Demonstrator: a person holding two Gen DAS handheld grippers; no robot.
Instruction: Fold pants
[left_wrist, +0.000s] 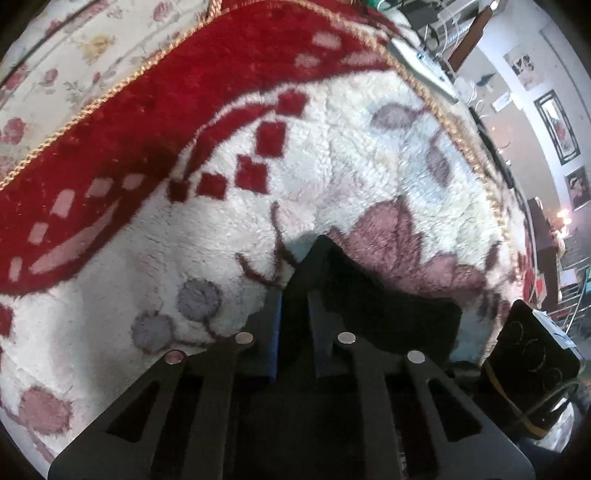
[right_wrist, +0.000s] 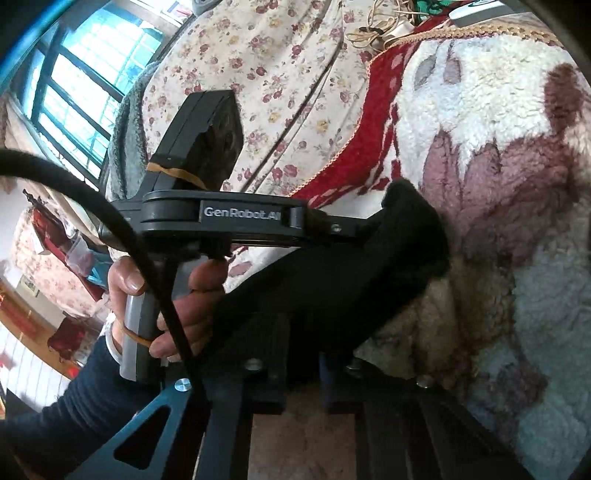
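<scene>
1. On the fleecy red-and-white blanket (left_wrist: 332, 147), the black pants (left_wrist: 369, 288) lie bunched just ahead of both grippers.
2. The left gripper (left_wrist: 295, 295) is closed on a fold of the pants, cloth peaking between its fingers.
3. The right gripper (right_wrist: 306, 354) is likewise clamped on the dark cloth, close beside the left gripper.
4. The cloth's long axis runs from the near grippers away to the right, so the fold probably carries that way.

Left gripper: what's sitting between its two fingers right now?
In the left wrist view, the left gripper has a fold of the black pants between its fingers, jaws closed on it. The fleece blanket lies beyond.
</scene>
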